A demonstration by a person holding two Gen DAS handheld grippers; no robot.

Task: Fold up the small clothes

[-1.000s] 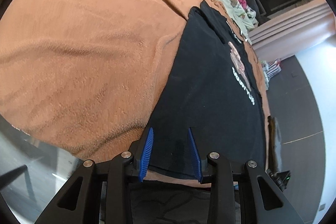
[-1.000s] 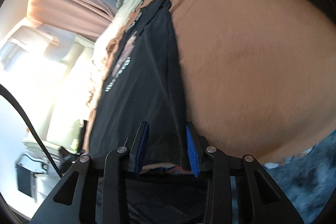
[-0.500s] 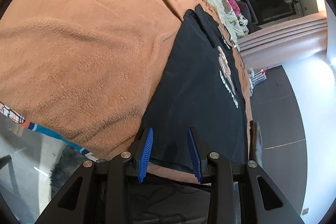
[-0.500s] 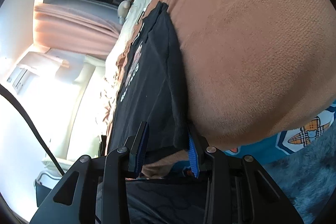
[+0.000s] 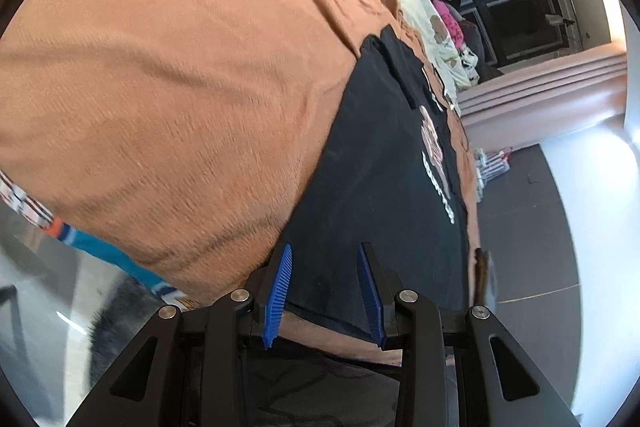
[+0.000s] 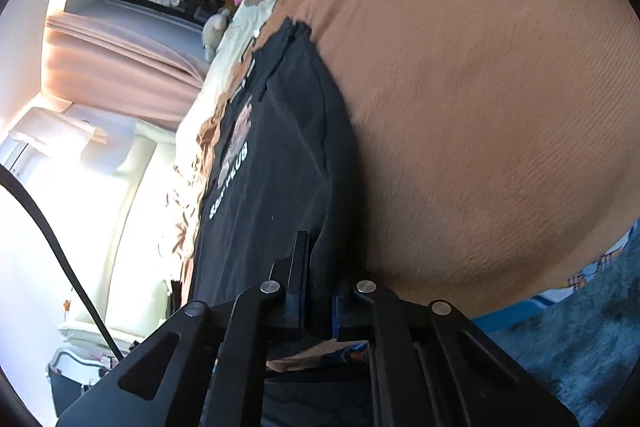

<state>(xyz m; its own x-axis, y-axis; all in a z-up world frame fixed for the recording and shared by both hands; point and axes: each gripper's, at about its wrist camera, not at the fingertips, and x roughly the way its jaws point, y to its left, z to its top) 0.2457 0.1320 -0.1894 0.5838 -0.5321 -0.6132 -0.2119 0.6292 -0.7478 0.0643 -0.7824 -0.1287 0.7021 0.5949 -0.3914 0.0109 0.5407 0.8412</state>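
A black T-shirt (image 5: 380, 163) with a printed picture and white lettering lies flat on an orange-brown blanket (image 5: 172, 99). Its bottom hem points toward me. My left gripper (image 5: 325, 287) is open, its blue pads on either side of the hem's left corner. In the right wrist view the same T-shirt (image 6: 280, 155) runs away from the camera. My right gripper (image 6: 320, 279) is shut on the hem's right corner, with dark cloth bunched between its jaws.
The blanket (image 6: 480, 107) covers a bed with a blue patterned sheet (image 5: 100, 247) showing at the near edge. Soft toys (image 5: 448, 23) and a pale quilt lie at the far end. Pink curtains (image 6: 120, 55), a white sofa and grey floor (image 5: 528, 227) lie beyond.
My right gripper has closed on the hem's right corner, which it only straddled before. The left gripper stays open at the other corner; both views have shifted slightly.
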